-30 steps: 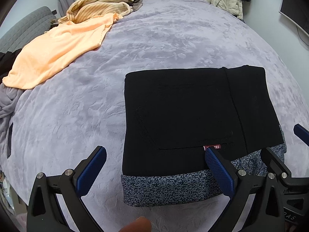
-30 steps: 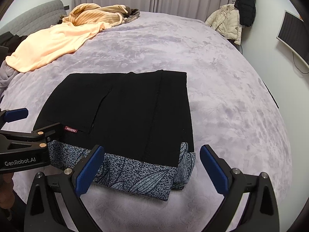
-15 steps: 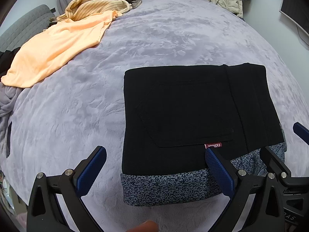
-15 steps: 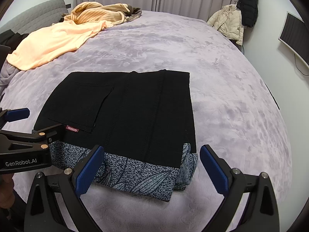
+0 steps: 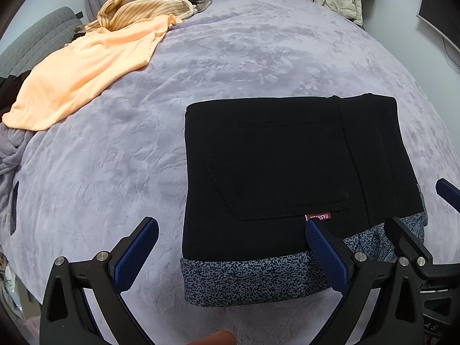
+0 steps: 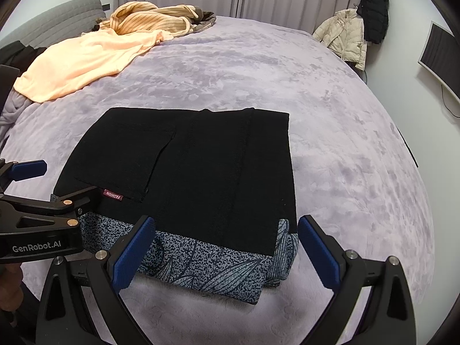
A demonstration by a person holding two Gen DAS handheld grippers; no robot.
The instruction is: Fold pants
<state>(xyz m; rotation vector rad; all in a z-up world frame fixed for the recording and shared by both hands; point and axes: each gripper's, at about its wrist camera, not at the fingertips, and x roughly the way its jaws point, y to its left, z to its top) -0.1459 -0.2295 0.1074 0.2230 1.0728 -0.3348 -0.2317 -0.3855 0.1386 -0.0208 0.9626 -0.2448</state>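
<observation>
Right wrist view: your folded black pants (image 6: 201, 172) lie flat on the lilac bed (image 6: 330, 109), patterned band nearest you. Open bedding lies right and beyond; an orange garment (image 6: 80, 60) is far left. Right gripper (image 6: 227, 247) and left gripper (image 5: 230, 250) hover with jaws wide, empty.

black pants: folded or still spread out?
Folded. The black pants lie as a compact rectangle on the bed, atop a folded patterned garment. Both grippers, left and right, are open, holding nothing.
</observation>
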